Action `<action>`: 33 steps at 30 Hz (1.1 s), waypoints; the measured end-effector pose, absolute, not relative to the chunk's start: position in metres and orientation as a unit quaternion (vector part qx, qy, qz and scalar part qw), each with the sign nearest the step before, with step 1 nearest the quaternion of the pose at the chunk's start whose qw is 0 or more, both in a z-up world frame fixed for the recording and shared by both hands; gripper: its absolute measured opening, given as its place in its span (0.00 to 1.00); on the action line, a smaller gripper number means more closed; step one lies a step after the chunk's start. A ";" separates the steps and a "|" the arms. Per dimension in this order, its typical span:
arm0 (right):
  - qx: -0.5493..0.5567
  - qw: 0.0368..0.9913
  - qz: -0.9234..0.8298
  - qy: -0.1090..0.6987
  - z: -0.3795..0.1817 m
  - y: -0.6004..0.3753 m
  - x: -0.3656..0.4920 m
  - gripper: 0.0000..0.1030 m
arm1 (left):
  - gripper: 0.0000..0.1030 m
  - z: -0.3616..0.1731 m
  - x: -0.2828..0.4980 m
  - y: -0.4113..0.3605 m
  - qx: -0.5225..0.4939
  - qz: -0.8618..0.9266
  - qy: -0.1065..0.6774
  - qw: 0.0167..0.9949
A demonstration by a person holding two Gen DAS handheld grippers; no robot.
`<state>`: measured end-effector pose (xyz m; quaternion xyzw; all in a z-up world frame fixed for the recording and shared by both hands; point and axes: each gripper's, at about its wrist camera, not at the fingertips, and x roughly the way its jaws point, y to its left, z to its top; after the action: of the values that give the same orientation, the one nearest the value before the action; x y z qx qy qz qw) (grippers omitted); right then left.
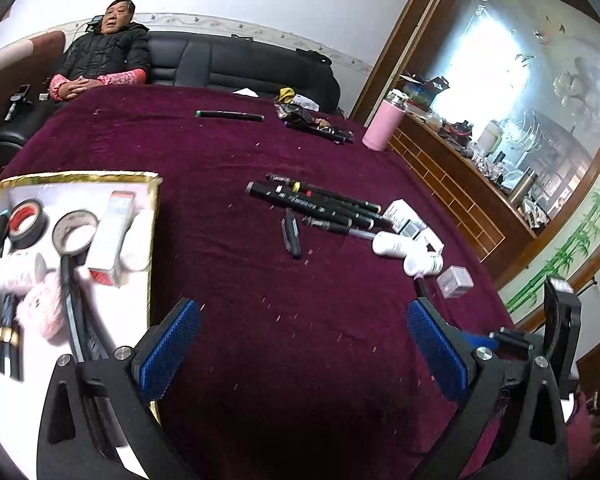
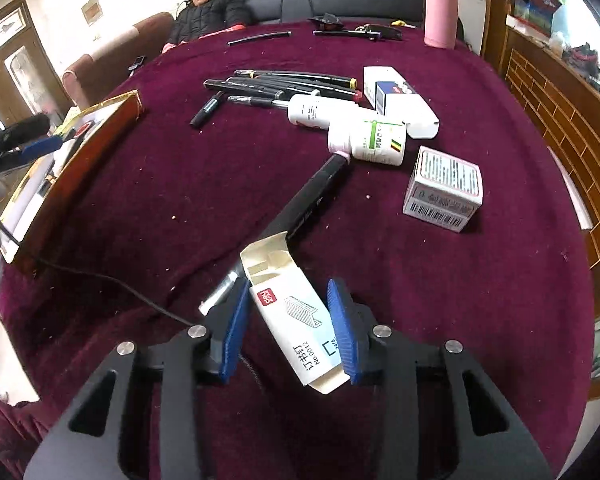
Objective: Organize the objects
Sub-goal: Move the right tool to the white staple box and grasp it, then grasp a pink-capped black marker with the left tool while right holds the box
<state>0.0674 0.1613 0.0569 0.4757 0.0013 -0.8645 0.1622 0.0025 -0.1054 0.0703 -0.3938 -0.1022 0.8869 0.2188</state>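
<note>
My right gripper [image 2: 288, 284] is shut on a white staple box [image 2: 296, 320] with an open end flap, held tilted just above the maroon cloth. A black marker [image 2: 312, 192] lies under the box's far end. Beyond it are two white bottles [image 2: 364, 140], a barcoded small box [image 2: 444, 188] and a pile of black markers [image 2: 284, 84]. My left gripper [image 1: 302, 308] is open over bare cloth with nothing between its pads. Beside it on the left is a gold-rimmed white tray [image 1: 80, 178] holding tape rolls [image 1: 30, 224], a carton and pink yarn.
A pink flask [image 1: 380, 126] stands at the table's far right edge. A person [image 1: 104, 56] sits on the black sofa behind the table. A thin black cable [image 2: 120, 284] crosses the cloth near the tray's red-brown wall [image 2: 80, 152]. A wooden cabinet [image 2: 560, 128] runs along the right.
</note>
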 end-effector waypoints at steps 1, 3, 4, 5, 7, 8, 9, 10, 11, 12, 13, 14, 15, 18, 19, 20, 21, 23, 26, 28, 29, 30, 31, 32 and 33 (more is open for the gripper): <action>0.473 0.167 -0.865 -0.003 0.060 0.164 0.071 0.31 | 0.98 0.071 -0.003 -0.100 -0.398 0.885 -0.097 0.223; 0.469 0.169 -0.867 -0.012 0.064 0.171 0.079 0.27 | 0.98 0.071 -0.014 -0.080 -0.406 0.879 -0.072 0.238; 0.466 0.170 -0.868 -0.018 0.067 0.175 0.083 0.27 | 0.98 0.069 -0.020 -0.067 -0.413 0.875 -0.053 0.246; 0.463 0.170 -0.870 -0.026 0.069 0.181 0.090 0.27 | 0.98 0.065 -0.027 -0.049 -0.426 0.869 -0.030 0.251; 0.457 0.171 -0.872 -0.040 0.073 0.192 0.100 0.27 | 0.98 0.055 -0.037 -0.021 -0.449 0.854 -0.006 0.265; 0.453 0.171 -0.873 -0.053 0.075 0.200 0.107 0.27 | 0.97 0.046 -0.042 -0.001 -0.465 0.841 0.007 0.276; 0.450 0.169 -0.875 -0.062 0.077 0.207 0.113 0.27 | 0.97 0.039 -0.044 0.016 -0.475 0.834 0.019 0.281; 0.449 0.167 -0.875 -0.069 0.078 0.213 0.116 0.27 | 0.96 0.035 -0.044 0.028 -0.479 0.829 0.028 0.286; 0.448 0.166 -0.875 -0.077 0.078 0.219 0.120 0.27 | 0.93 0.029 -0.044 0.045 -0.485 0.823 0.044 0.294; 0.448 0.162 -0.875 -0.084 0.077 0.226 0.124 0.27 | 0.86 0.024 -0.044 0.058 -0.488 0.820 0.059 0.294; 0.449 0.157 -0.875 -0.089 0.075 0.231 0.126 0.27 | 0.76 0.019 -0.042 0.075 -0.489 0.817 0.078 0.294; 0.451 0.154 -0.874 -0.096 0.072 0.237 0.127 0.27 | 0.69 0.016 -0.040 0.089 -0.490 0.813 0.094 0.301; 0.451 0.152 -0.874 -0.101 0.070 0.241 0.128 0.27 | 0.57 0.012 -0.036 0.103 -0.493 0.807 0.111 0.306; 0.447 0.154 -0.872 -0.129 0.065 0.254 0.128 0.27 | 0.54 0.009 -0.028 0.122 -0.493 0.800 0.132 0.314; 0.445 0.155 -0.872 -0.134 0.064 0.256 0.128 0.27 | 0.53 0.007 -0.024 0.128 -0.494 0.797 0.148 0.315; 0.444 0.155 -0.872 -0.138 0.062 0.258 0.128 0.27 | 0.53 0.006 -0.018 0.134 -0.489 0.796 0.165 0.316; 0.443 0.157 -0.872 -0.140 0.061 0.259 0.128 0.27 | 0.53 0.006 -0.014 0.138 -0.486 0.796 0.175 0.316; 0.441 0.159 -0.871 -0.147 0.057 0.259 0.126 0.27 | 0.53 0.005 -0.008 0.146 -0.482 0.797 0.200 0.305; 0.441 0.164 -0.868 -0.160 0.053 0.259 0.124 0.27 | 0.25 0.008 -0.006 0.147 -0.483 0.798 0.197 0.302; 0.440 0.167 -0.866 -0.169 0.052 0.260 0.123 0.27 | 0.10 0.010 -0.002 0.147 -0.483 0.797 0.204 0.299; 0.438 0.169 -0.866 -0.174 0.053 0.259 0.122 0.27 | 0.11 0.012 -0.002 0.146 -0.479 0.801 0.201 0.298; 0.436 0.169 -0.867 -0.175 0.054 0.258 0.123 0.27 | 0.11 0.014 0.000 0.142 -0.473 0.806 0.195 0.297; 0.434 0.170 -0.867 -0.174 0.056 0.257 0.123 0.27 | 0.11 0.016 0.000 0.135 -0.471 0.810 0.178 0.299; 0.433 0.173 -0.868 -0.172 0.059 0.254 0.123 0.27 | 0.11 0.018 -0.001 0.129 -0.471 0.813 0.166 0.301; 0.431 0.174 -0.869 -0.171 0.061 0.252 0.122 0.27 | 0.11 0.021 0.000 0.122 -0.468 0.818 0.152 0.298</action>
<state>0.1221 0.2521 0.0607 0.4309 -0.1709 -0.8688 0.1741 -0.0002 0.1215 0.0211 -0.4685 0.1519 0.8178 0.2976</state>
